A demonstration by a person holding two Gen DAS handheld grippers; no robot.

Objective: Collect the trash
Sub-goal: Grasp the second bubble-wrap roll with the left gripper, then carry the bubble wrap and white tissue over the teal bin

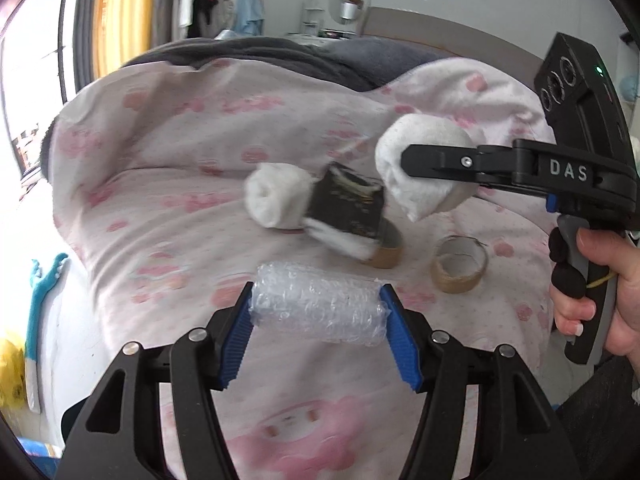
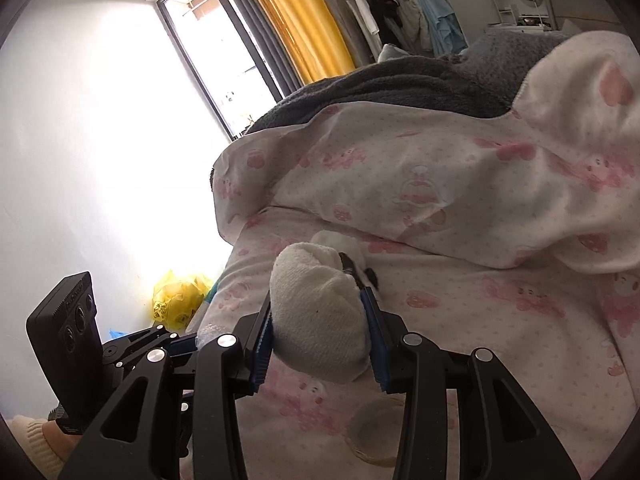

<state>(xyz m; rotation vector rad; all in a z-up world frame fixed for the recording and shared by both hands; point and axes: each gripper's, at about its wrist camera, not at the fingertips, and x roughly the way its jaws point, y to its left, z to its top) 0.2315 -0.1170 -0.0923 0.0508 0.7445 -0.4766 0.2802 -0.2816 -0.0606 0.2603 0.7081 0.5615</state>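
A roll of clear bubble wrap [image 1: 320, 308] is clamped lengthwise between the blue pads [image 1: 236, 340] of my left gripper [image 1: 318, 300], held just above the pink-patterned bed cover [image 1: 160, 208]. My right gripper [image 2: 316, 300] is shut on a white wad of soft cloth [image 2: 320, 320]; in the left wrist view this wad [image 1: 416, 192] hangs in the right gripper [image 1: 424, 176] above the bed. On the cover lie another white wad [image 1: 276, 196], a blurred black packet [image 1: 348, 204] and two cardboard tape cores [image 1: 460, 264] [image 1: 386, 250].
A grey blanket [image 2: 380, 88] lies at the far side of the bed. A yellow bag [image 2: 180, 300] sits on the floor by the bed's left edge, below the window [image 2: 224, 52] and orange curtain [image 2: 296, 12]. A person's hand [image 1: 600, 288] grips the right handle.
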